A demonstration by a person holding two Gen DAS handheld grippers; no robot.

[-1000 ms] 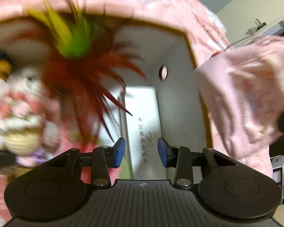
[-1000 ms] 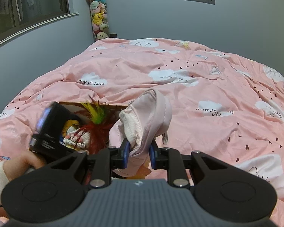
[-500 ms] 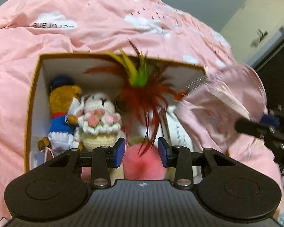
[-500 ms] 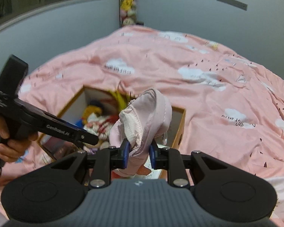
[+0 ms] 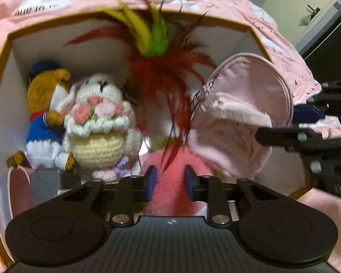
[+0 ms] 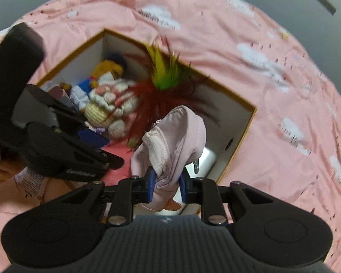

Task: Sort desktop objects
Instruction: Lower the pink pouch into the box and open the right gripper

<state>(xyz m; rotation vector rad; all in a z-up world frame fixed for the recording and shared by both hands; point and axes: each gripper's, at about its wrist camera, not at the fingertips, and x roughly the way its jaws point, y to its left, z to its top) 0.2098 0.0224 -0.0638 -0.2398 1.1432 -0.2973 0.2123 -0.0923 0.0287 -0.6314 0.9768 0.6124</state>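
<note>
Holding the pouch tight in my right gripper above the box, I was closing my empty left gripper, and next I probably had to lower the pouch inside.

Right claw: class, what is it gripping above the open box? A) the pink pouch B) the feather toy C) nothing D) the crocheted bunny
A: the right claw pinches the pink pouch between its blue pads, over the box.
</note>
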